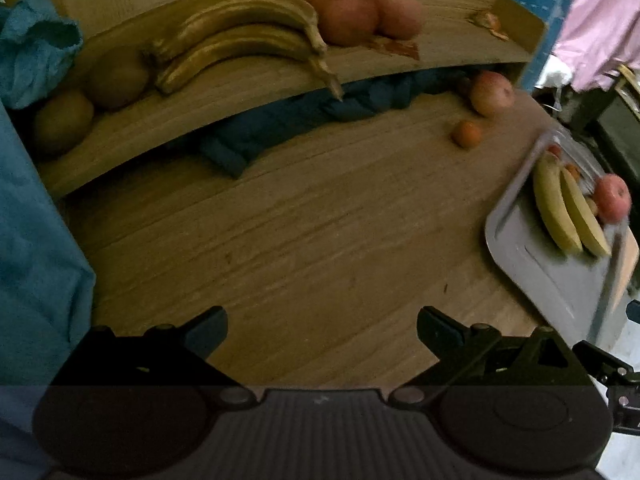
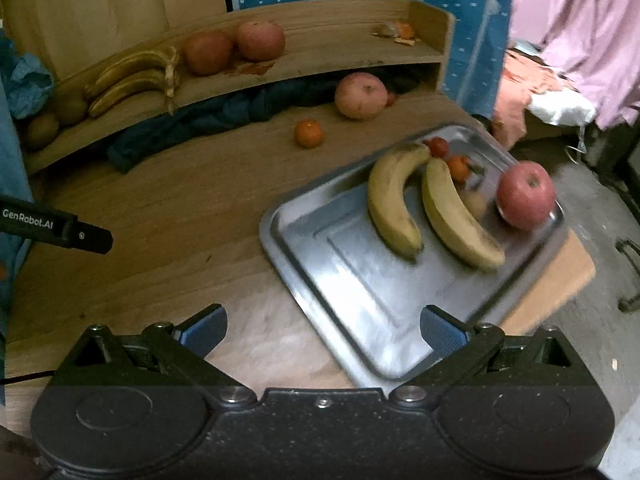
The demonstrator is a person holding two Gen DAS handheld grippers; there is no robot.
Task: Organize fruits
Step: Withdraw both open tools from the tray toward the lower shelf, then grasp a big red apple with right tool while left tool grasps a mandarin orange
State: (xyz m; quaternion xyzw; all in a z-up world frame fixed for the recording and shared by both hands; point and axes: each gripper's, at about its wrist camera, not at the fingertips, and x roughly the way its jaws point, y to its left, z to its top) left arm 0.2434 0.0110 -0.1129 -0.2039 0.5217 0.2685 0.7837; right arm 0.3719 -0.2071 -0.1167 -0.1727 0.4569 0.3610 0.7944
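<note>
A steel tray point(image 2: 344, 276) lies on the wooden table and holds two yellow bananas point(image 2: 394, 200), a red apple point(image 2: 526, 194) and small orange fruits point(image 2: 458, 166). My right gripper point(image 2: 322, 332) hovers open over the tray's near corner, nothing between its fingers. On the table beyond lie a loose apple point(image 2: 360, 96) and a mandarin point(image 2: 309, 133). The raised shelf point(image 1: 256, 92) carries two browned bananas point(image 1: 240, 48), two apples point(image 1: 348, 16) and two kiwis point(image 1: 62, 120). My left gripper point(image 1: 322, 334) is open over bare table, far from any fruit.
Dark blue cloth point(image 1: 280, 124) is stuffed under the shelf. Teal fabric point(image 1: 32, 48) bunches at the left. Orange peel point(image 2: 396, 32) sits at the shelf's right end. The tray point(image 1: 532, 256) overhangs the table's right edge, with the floor beyond it. The left gripper's finger point(image 2: 86, 236) shows at the left.
</note>
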